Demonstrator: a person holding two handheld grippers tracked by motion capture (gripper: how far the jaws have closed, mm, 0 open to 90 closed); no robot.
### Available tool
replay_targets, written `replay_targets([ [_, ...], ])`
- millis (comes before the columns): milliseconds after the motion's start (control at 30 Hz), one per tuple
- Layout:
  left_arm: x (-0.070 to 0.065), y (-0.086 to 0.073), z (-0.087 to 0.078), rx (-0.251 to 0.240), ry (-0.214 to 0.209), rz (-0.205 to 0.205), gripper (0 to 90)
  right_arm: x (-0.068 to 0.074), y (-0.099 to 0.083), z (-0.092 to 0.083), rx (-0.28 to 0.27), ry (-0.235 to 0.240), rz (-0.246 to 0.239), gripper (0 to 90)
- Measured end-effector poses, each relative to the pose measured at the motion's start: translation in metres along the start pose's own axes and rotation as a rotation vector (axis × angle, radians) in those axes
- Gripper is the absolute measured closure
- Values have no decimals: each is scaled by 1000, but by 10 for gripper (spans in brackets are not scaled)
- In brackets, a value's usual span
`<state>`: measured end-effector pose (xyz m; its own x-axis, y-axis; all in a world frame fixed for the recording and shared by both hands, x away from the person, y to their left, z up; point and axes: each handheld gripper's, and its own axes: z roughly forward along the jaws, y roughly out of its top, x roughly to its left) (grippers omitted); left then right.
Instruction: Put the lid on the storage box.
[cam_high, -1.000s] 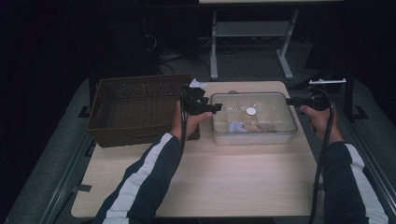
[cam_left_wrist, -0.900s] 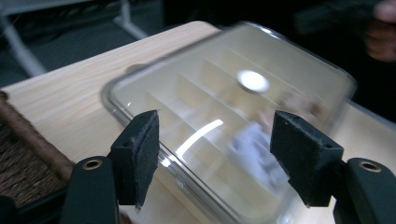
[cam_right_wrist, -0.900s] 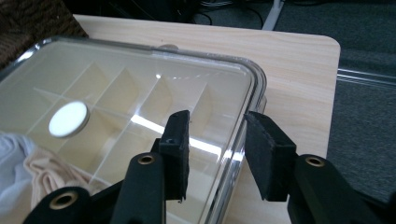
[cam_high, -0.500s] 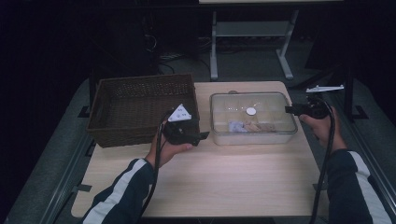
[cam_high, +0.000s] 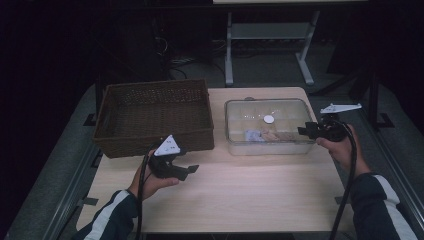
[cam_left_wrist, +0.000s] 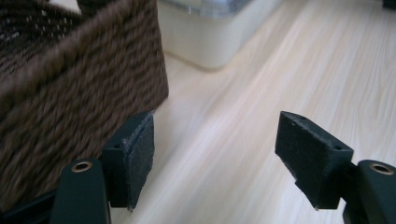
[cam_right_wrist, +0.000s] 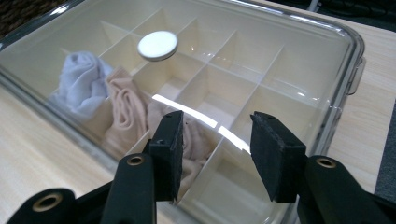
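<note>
Desk (cam_high: 260, 195): lidded box (cam_high: 270, 125) ahead of right tool (cam_high: 306, 131), released, jaws just widening; likely rigid, slippery; take hold at rim.

No readable text anywhere.
Grey plate on left gripper (cam_high: 180, 170) has a few dark marks, too small to read. Lidded box (cam_high: 268, 126), its white round knob (cam_right_wrist: 158, 45), wicker basket (cam_high: 152, 116), table (cam_high: 250, 195) & gripper jaws: no labels, brands, nos. or signs legible in any view.
</note>
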<state>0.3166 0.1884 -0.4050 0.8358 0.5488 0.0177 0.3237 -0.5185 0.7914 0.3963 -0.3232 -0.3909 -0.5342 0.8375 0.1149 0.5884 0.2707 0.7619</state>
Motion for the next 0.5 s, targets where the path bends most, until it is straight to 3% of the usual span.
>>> replay_targets([
  [267,8,-28,-14,45,32,16,261,20,-6,-5,9,36,-54,499],
  [333,11,-35,-18,50,22,7,254,25,-8,-5,10,52,-68,487],
  [500,15,-52,-30,94,57,28,254,40,-15,-8,4,71,-111,459],
])
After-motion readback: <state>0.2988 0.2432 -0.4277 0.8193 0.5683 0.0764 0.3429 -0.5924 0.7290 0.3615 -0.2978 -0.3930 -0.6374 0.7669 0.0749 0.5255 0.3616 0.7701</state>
